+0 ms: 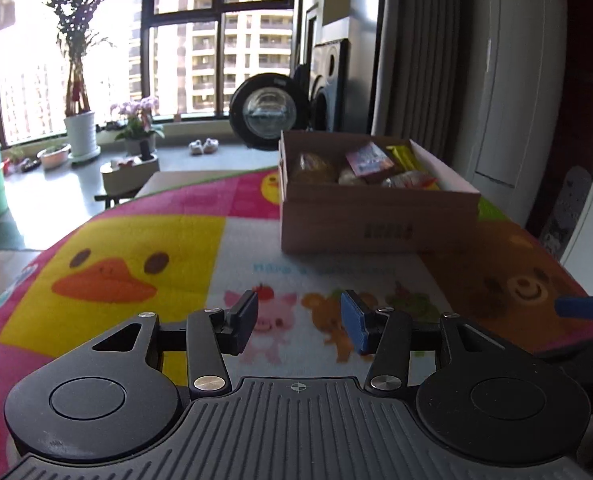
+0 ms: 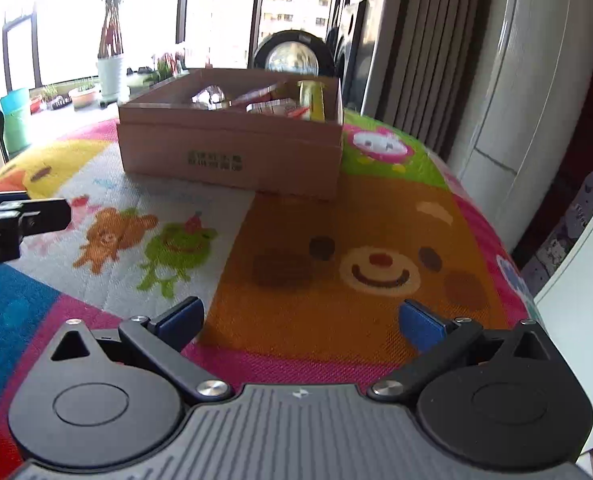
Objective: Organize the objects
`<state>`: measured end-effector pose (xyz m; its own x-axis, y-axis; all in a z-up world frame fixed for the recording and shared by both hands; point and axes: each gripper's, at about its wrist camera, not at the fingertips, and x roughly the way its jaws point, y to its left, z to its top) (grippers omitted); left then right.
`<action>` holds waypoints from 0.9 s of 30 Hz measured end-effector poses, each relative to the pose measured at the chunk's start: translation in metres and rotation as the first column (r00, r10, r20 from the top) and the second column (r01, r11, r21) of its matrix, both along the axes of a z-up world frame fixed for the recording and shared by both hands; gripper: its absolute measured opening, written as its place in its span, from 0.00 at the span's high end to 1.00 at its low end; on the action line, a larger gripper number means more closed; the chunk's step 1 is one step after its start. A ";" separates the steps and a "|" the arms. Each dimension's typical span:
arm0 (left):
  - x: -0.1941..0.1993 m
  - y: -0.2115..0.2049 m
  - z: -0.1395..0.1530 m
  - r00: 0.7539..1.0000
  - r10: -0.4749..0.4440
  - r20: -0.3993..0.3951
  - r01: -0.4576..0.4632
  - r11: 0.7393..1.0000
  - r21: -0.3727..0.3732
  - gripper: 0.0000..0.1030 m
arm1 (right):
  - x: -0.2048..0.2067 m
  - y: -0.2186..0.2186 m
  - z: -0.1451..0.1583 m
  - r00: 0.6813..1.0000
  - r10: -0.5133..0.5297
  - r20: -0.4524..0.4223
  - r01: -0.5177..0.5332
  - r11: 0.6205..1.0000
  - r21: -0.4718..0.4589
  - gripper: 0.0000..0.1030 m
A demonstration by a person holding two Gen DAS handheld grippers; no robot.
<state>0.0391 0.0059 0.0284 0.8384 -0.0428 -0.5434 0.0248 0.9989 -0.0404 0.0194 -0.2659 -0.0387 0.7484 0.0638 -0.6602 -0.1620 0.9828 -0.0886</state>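
The jaws of the left gripper (image 1: 299,322) stood apart with nothing between them, low in the left wrist frame above the cartoon mat (image 1: 144,248) that covered the worktop. The jaws of the right gripper (image 2: 301,322) were spread wider, also empty, at the bottom of the right wrist frame over the mat's brown bear face (image 2: 376,264). A finger of the left gripper showed at the left edge of the right wrist frame. Farther back, right of centre in the left wrist frame, the cardboard box (image 1: 376,224) sat on the mat, with wrapped snack packets (image 1: 368,160) lying inside it. Beyond it were potted plants (image 1: 78,80) and tall windows (image 1: 216,40).
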 end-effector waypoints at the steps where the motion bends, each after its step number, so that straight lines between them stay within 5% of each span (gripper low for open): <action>1: -0.005 -0.001 -0.006 1.000 0.009 -0.015 -0.010 1.000 -0.007 0.50 | 0.002 -0.005 0.000 1.000 -0.009 -0.011 0.010 0.999 0.036 0.00; 5: -0.014 -0.012 -0.021 0.999 -0.006 -0.045 0.006 1.000 -0.003 0.50 | -0.006 -0.021 -0.007 0.999 -0.041 0.015 0.038 0.988 0.152 0.00; 8: -0.020 -0.025 -0.026 1.000 -0.009 -0.023 0.011 0.997 0.080 0.51 | -0.016 -0.015 -0.009 0.997 -0.072 0.036 0.068 0.991 0.116 0.00; 14: -0.018 -0.020 -0.028 1.000 -0.007 -0.030 0.007 1.000 0.015 0.51 | -0.017 -0.010 -0.010 0.995 -0.087 0.048 0.083 0.993 0.088 0.00; 20: -0.018 -0.028 -0.028 1.000 -0.004 -0.029 0.006 0.998 0.064 0.51 | -0.015 -0.005 -0.009 0.997 -0.046 0.063 0.043 0.998 0.045 0.00; 27: -0.019 -0.029 -0.028 1.000 -0.002 -0.030 0.004 0.998 0.057 0.51 | -0.017 -0.013 -0.011 0.997 -0.062 0.053 0.056 0.993 0.101 0.00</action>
